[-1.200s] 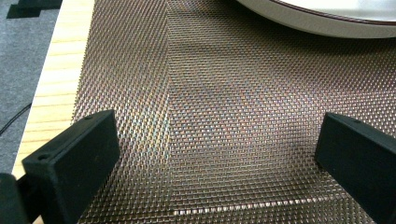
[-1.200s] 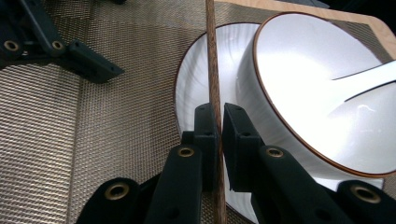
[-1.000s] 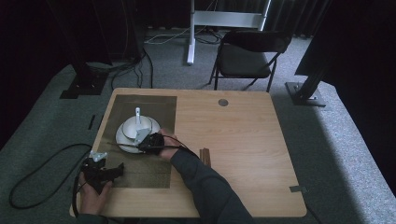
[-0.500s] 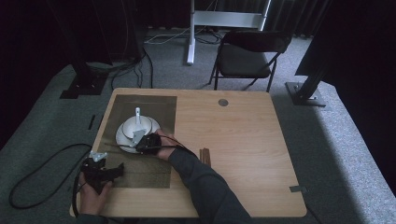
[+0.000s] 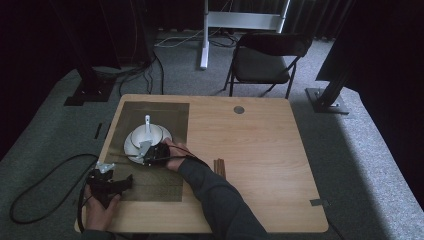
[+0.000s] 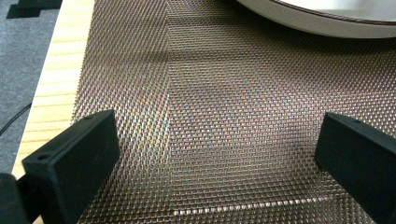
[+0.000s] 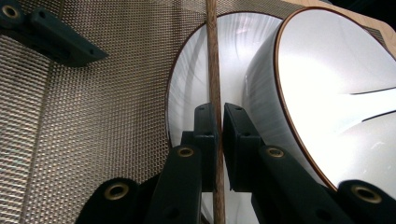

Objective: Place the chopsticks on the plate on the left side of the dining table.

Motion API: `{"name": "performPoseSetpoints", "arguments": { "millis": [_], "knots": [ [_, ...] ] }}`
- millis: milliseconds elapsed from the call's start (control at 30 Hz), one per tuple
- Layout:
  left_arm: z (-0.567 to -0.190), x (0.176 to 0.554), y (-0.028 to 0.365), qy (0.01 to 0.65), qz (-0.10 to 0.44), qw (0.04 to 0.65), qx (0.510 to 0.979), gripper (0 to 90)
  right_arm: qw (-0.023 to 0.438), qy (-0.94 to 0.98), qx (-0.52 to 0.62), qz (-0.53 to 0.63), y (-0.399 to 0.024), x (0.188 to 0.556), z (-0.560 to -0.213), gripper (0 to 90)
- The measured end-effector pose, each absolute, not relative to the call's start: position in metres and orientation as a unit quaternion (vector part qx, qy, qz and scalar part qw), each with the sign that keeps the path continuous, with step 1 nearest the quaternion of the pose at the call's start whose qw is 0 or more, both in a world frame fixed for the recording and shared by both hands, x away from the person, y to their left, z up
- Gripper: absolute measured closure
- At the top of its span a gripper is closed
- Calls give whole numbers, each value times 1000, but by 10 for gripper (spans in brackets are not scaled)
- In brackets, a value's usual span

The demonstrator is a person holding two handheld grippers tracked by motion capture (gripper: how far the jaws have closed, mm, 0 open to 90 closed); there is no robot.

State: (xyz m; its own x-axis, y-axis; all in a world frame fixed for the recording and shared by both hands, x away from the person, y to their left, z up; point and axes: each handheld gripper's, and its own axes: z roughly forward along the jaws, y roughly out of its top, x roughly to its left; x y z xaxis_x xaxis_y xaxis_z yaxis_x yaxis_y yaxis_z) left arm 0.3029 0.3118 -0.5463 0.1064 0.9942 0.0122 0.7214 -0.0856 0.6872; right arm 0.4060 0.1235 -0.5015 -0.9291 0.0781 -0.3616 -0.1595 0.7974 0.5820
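One chopstick (image 7: pixel 213 70) is clamped in the right gripper (image 7: pixel 218 126); left gripper (image 6: pixel 219 154) gapes over one placemat (image 6: pixel 210 116).

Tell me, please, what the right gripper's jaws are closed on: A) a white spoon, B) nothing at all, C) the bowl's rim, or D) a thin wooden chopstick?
D: in the right gripper view, the right gripper has its jaws pressed together on a thin brown chopstick that runs up across the plate, beside the bowl.
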Motion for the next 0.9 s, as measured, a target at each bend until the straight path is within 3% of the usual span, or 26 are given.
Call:
{"name": "performPoseSetpoints", "arguments": {
  "millis": [600,900],
  "knots": [
    [-546,303,312,619,252,271,693,2,200,925,-13,322,118,405,-501,774],
    [-546,303,312,619,252,271,693,2,202,928,-12,314,116,405,-504,833]
  ]
}}
